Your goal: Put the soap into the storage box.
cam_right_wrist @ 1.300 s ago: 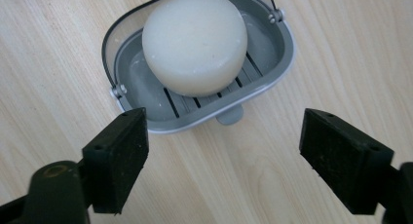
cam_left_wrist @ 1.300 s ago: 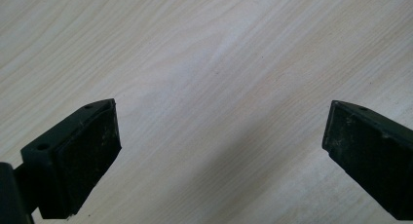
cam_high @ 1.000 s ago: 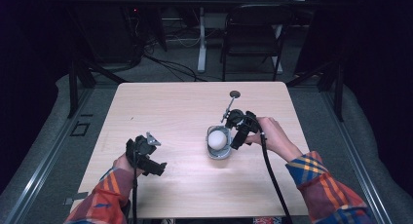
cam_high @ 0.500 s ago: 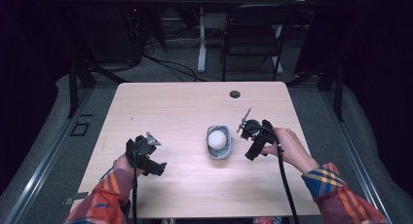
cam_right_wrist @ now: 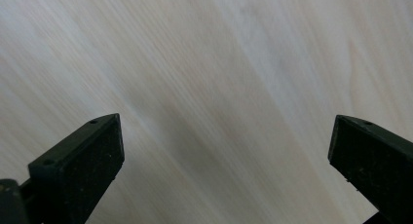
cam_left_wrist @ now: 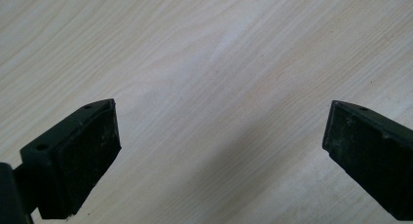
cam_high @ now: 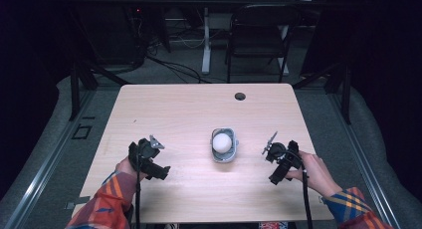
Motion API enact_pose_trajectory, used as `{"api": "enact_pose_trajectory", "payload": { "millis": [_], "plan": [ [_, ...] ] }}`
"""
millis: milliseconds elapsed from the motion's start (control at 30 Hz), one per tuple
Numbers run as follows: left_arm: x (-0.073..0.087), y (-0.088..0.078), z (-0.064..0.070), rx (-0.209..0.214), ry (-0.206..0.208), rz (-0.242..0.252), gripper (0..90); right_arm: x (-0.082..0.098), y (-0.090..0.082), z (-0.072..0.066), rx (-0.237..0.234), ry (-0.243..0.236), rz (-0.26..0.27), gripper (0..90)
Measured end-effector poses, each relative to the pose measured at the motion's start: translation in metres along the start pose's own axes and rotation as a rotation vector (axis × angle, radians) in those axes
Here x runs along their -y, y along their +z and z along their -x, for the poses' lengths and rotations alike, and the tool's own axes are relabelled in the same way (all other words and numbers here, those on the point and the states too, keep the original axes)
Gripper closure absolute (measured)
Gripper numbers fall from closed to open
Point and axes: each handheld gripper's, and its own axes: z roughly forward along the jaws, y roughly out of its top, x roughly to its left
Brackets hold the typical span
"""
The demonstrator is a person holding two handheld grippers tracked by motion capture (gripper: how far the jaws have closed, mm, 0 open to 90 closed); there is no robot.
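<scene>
Cup with ball: grey cup (cam_high: 224, 145) holds white ball (cam_high: 222, 142), table (cam_high: 179, 109) centre.
Right gripper (cam_high: 276, 157): cup at its 9 o'clock, nearer; jaws just opened wide, nothing between.
Left gripper (cam_high: 148, 157): cup at 3 o'clock, farther; jaws apart, nothing between.

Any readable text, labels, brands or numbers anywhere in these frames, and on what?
None can be read.
Small grey container holding the white ball: no marking visible.
Light wooden table: bare grain, no print.
Black left gripper and black right gripper: no label legible.
</scene>
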Motion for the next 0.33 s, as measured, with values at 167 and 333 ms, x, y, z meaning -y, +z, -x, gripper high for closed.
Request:
{"api": "enact_pose_trajectory", "payload": {
  "millis": [167, 333],
  "plan": [
    [0.0, 0.0, 0.001, 0.001, 0.005, 0.002, 0.3, 0.017, 0.01, 0.0, 0.013, 0.033, -0.026, 0.0],
    [-0.001, 0.0, 0.001, 0.003, 0.006, 0.003, 0.3, 0.023, 0.012, 0.002, 0.023, 0.045, -0.03, 0.0]
  ]
}}
